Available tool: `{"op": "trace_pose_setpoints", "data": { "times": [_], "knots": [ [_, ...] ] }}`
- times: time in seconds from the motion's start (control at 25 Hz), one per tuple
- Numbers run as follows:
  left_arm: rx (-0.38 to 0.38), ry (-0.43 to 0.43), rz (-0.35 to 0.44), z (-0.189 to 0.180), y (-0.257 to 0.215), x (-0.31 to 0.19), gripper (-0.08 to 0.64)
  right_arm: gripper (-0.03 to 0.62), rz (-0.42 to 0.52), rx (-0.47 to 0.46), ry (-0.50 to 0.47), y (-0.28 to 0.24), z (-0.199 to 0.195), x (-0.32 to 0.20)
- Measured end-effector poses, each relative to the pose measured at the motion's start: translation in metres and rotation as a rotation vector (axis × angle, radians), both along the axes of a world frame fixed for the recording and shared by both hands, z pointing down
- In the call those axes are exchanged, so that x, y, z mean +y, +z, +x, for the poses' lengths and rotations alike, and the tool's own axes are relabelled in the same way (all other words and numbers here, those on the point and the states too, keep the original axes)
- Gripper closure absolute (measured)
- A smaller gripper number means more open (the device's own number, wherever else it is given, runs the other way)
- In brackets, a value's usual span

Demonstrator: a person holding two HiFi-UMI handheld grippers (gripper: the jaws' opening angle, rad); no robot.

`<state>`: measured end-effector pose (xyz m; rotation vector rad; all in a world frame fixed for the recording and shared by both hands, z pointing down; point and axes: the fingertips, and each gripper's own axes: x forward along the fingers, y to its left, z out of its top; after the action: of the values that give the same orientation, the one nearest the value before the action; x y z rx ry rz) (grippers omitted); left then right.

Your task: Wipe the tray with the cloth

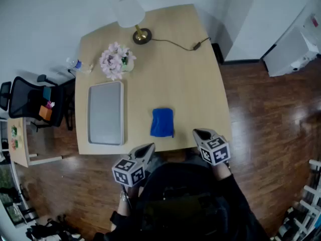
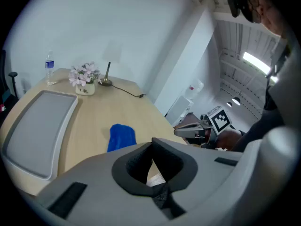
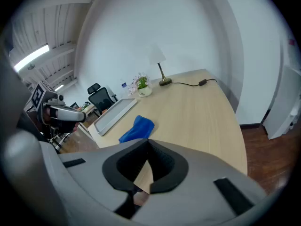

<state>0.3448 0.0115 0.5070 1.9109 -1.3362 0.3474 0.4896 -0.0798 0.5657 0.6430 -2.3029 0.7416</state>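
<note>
The pale wooden tabletop (image 1: 190, 59) fills the middle of the head view, with the flat grey rectangular tray (image 1: 106, 113) at centre-left and the small crumpled blue cloth (image 1: 162, 122) lying apart to its right, toward the bottom edge. The cloth looks soft, light and limp, so a pinch on a raised fold should suit. The left claw (image 1: 146, 150) and right claw (image 1: 201, 133) hover below it, both closed and empty.

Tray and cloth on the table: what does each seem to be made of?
The tray looks like matte grey plastic, possibly coated metal: it has an even, dull surface and a rounded raised rim. The cloth is soft bright blue fabric, perhaps microfibre: it lies rumpled in folds, without shine.
</note>
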Motion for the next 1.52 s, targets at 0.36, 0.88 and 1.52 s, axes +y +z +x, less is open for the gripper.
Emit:
{"op": "trace_pose_setpoints", "data": {
  "times": [0.36, 0.88, 1.52],
  "knots": [
    [0.008, 0.029, 0.05, -0.106, -0.01, 0.02, 0.56, 0.571, -0.045, 0.035, 0.103, 0.018, -0.099, 0.016],
    [0.045, 0.176, 0.078, -0.206, -0.002, 0.074, 0.56, 0.173, -0.034, 0.224, 0.408, 0.091, -0.173, 0.007],
    [-0.05, -0.043, -0.043, -0.289, -0.005, 0.101, 0.56, 0.272, 0.014, 0.376, 0.445, 0.133, -0.17, -0.002]
  ]
}}
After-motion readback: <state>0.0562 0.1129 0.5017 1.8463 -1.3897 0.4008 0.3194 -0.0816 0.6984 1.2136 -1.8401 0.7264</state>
